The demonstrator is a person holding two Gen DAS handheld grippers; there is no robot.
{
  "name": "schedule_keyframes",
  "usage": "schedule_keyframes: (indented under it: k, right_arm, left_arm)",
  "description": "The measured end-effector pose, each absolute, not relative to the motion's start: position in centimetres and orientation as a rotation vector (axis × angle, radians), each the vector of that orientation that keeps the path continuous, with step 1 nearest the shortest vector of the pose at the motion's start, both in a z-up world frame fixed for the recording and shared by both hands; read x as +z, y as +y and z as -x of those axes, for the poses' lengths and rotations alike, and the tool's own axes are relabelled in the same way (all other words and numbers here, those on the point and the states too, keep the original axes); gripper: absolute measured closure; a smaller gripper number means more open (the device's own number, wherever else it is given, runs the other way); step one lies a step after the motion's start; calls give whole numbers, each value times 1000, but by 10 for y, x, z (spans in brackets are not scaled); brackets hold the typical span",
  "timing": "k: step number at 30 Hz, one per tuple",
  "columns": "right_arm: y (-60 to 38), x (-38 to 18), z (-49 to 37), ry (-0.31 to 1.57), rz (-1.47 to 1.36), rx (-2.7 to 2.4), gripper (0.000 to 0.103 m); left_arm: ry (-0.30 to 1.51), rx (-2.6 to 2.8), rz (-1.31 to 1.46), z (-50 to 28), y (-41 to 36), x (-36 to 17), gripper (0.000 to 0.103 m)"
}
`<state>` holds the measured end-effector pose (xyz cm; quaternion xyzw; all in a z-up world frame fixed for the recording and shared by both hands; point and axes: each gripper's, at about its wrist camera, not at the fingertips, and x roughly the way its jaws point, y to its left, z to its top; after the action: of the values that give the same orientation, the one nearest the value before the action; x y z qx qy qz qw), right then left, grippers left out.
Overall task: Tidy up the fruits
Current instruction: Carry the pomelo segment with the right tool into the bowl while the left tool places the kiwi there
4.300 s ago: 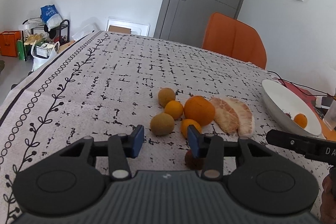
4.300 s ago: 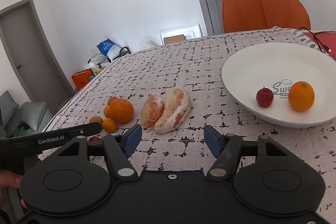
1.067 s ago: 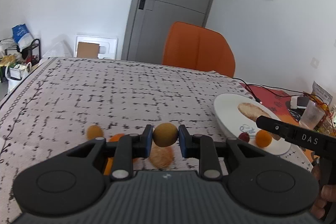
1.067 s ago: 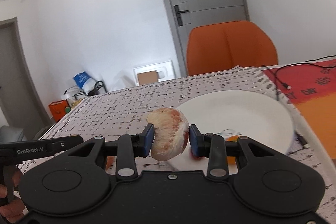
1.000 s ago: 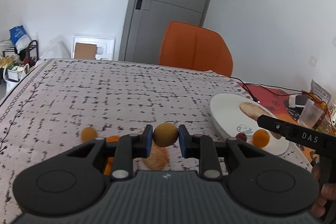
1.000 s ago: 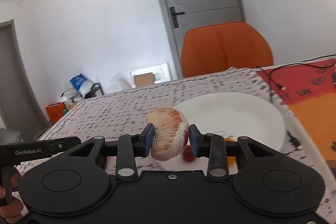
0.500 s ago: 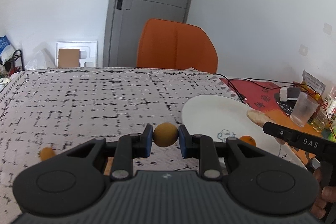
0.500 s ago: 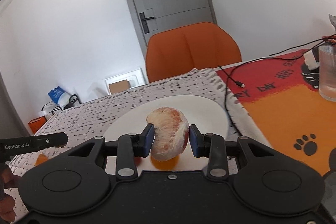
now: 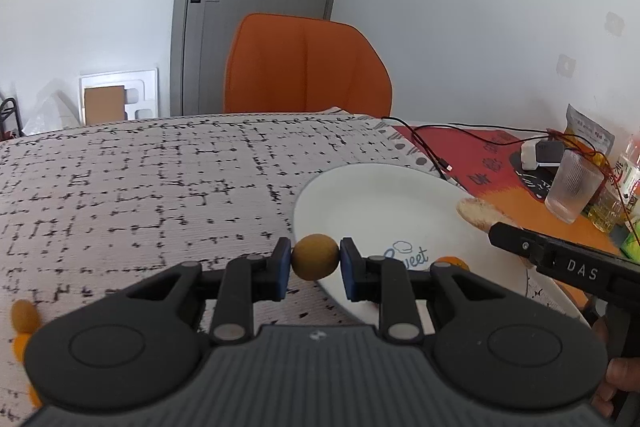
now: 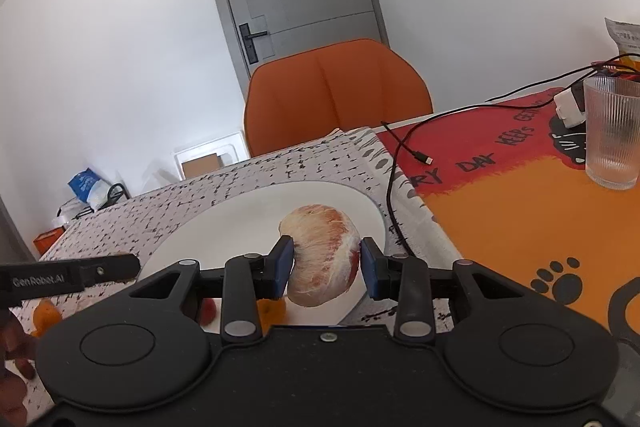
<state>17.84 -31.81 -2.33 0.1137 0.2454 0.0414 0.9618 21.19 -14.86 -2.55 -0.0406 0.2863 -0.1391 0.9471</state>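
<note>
My left gripper (image 9: 315,263) is shut on a small brownish-yellow round fruit (image 9: 315,256), held above the near left rim of the white plate (image 9: 372,195). My right gripper (image 10: 325,265) is shut on a peeled pomelo piece (image 10: 323,253), held over the white plate (image 10: 240,219). The pomelo piece also shows at the plate's right side in the left wrist view (image 9: 478,214). A small orange (image 9: 448,261) lies on the plate, partly hidden by my left gripper. A small red fruit (image 10: 207,309) and the orange (image 10: 272,311) peek out behind my right gripper.
Small oranges (image 9: 22,315) lie on the patterned tablecloth (image 9: 140,179) at the left. A ribbed glass (image 10: 610,131), black cables (image 10: 400,155) and a charger (image 9: 538,153) sit on the red and orange mat (image 10: 520,211). An orange chair (image 9: 304,67) stands behind the table.
Both grippers have closed on their fruit, lifted them and carried them right to the plate. In the last half second both moved further over the plate.
</note>
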Motion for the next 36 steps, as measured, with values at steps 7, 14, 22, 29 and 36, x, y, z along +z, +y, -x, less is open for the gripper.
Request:
schedule_keyframes:
  k: [7,14,22,29,36]
  right_arm:
    - [-321,-21,-172,503,-220,104,62]
    - [-323,-23,-167,518,-240,88,58]
    - [-315,-20,-160,510,-224,76,29]
    - [-309,-17,-152,506,-235,56,6]
    - [-299,-11,-146,505,-238,69,0]
  left_arm:
    - [582,-290,68,-221,-160,-30,78]
    - [587,-272,61,-218,-157,-29,75]
    - [585,-240,69,-204,-139,-24,70]
    - [557,-155,66,-185,-119,-17,27]
    - [538,-92,65,-169,-99,-11,14]
